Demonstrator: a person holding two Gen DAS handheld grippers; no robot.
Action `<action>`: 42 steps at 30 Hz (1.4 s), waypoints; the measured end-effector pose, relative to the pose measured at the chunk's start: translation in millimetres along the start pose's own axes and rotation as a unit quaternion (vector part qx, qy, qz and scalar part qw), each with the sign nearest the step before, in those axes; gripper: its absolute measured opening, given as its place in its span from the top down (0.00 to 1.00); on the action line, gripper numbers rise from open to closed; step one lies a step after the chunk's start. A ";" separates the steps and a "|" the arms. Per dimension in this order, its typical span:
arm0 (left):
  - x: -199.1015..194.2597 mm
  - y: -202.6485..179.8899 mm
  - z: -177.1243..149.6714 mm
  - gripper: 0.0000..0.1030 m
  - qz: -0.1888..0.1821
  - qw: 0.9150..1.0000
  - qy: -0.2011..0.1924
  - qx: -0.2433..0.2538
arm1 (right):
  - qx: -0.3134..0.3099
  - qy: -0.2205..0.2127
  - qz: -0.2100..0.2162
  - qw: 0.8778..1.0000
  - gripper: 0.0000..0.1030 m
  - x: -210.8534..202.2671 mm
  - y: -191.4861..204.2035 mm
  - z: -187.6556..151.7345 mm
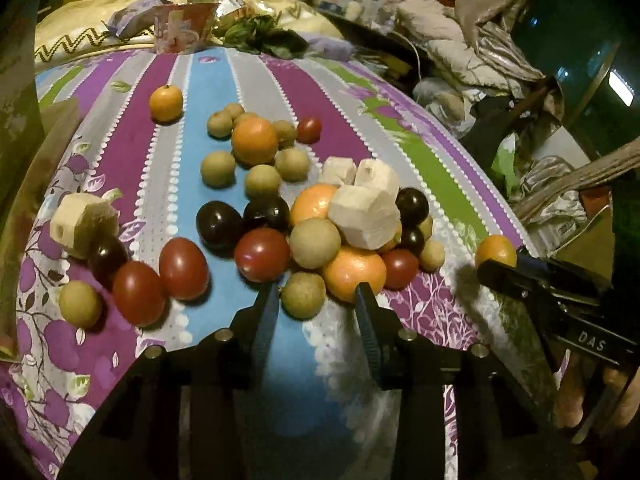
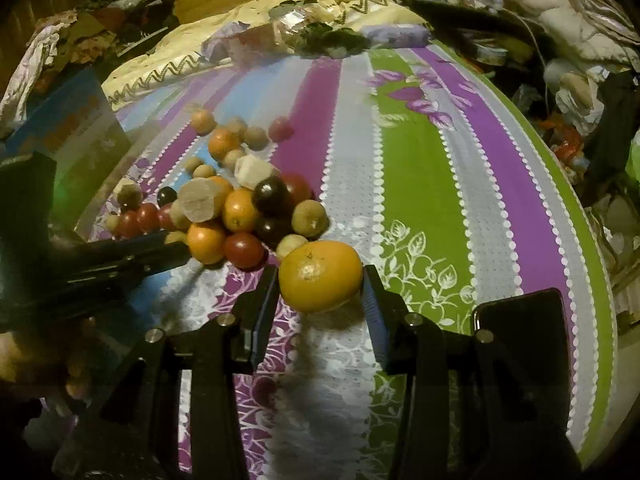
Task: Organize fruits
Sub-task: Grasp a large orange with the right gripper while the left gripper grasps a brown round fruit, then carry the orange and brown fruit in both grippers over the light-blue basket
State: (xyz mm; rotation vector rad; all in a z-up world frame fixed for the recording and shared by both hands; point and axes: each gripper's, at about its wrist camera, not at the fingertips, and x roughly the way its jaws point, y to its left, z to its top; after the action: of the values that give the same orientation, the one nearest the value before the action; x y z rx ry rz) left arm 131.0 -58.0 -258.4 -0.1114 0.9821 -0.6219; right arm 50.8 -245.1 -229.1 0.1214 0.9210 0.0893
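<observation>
Looks like the sorting is underway: right gripper [image 2: 321, 280] is clamped on an orange [image 2: 320, 276] apart from the fruit pile [image 1: 280, 216], left gripper [image 1: 316, 300] hangs released beside it, so next it needs a clear spot near the bed's [image 2: 480, 200] edge.

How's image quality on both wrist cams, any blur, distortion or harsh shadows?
Left wrist view: warm dim light, strong fisheye bending of the striped purple bedsheet, specular highlights on the glossy red tomatoes, left tongs sharp. Right wrist view: the far fruit pile is soft and smeared, the round orange citrus fruit between the right tongs is clear, a dark shadow falls under it.
</observation>
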 end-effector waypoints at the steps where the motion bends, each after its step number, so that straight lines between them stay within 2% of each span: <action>1: 0.6 0.2 0.1 0.60 -0.003 1.000 -0.002 0.001 | 0.000 -0.001 0.001 1.000 0.59 -0.4 0.9 0.9; 4: 0.7 2.0 -0.3 0.61 -0.005 1.000 -0.003 0.003 | -0.001 -0.002 0.004 1.000 0.59 -1.2 4.8 2.0; 7: -1.2 0.6 -0.9 0.80 0.011 1.000 -0.004 0.009 | 0.000 -0.005 0.005 1.000 0.59 -3.7 7.5 1.7; 14: -6.9 2.2 -8.1 0.80 0.030 0.999 -0.010 0.009 | 0.003 -0.012 0.006 1.000 0.59 -9.2 12.7 1.6; 18: -22.4 -5.0 -6.3 0.80 0.047 0.999 -0.021 0.014 | 0.016 0.003 -0.006 1.000 0.59 -10.2 10.7 5.4; 23: -58.0 -10.5 2.6 0.80 0.097 0.995 -0.023 0.007 | 0.022 0.022 -0.025 0.999 0.59 -17.9 17.7 17.6; 29: -120.4 -2.0 14.2 0.80 0.151 0.988 -0.035 -0.022 | -0.001 0.013 -0.028 1.000 0.59 -42.3 50.3 34.0; 36: -197.8 12.6 19.5 0.80 0.180 0.980 -0.072 -0.048 | -0.037 -0.006 -0.012 0.999 0.59 -70.6 106.7 54.9; 42: -245.4 31.6 13.4 0.80 0.195 0.973 -0.093 -0.075 | -0.064 -0.021 0.008 0.998 0.59 -89.4 156.6 65.9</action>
State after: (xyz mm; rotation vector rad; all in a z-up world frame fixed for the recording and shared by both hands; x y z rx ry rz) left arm 58.1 97.6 -80.0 -0.1041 0.8366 -0.1724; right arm 45.6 -106.0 -96.9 0.0123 0.8709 0.1601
